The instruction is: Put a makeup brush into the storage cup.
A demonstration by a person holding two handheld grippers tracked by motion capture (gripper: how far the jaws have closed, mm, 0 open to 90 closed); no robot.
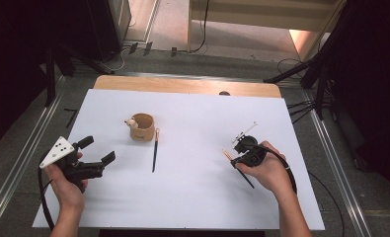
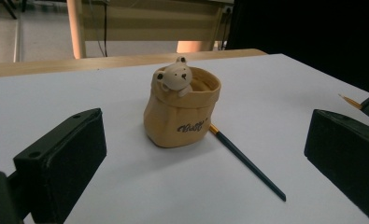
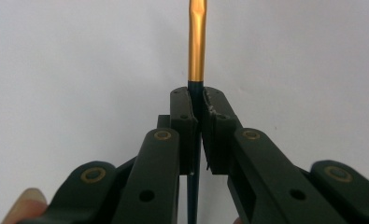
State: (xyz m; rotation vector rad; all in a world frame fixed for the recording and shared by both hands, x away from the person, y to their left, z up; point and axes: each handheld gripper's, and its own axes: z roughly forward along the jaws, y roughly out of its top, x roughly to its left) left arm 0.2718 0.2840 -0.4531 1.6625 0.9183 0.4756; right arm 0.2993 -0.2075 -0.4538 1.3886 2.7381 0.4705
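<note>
Right gripper (image 3: pixel 197 105) pinches brush (image 3: pixel 196 42) near the ferrule, likely for potting; left gripper (image 1: pixel 97 150) spread, waiting beside the cup (image 1: pixel 142 127).

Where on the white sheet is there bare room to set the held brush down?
The right gripper, shut on a dark-handled brush with gold ferrule, has bare white sheet between it and the second dark brush; the near edge and far right corner are also bare. It is crowded around the tan bear-topped pouch holder, with the open left gripper nearby.
</note>
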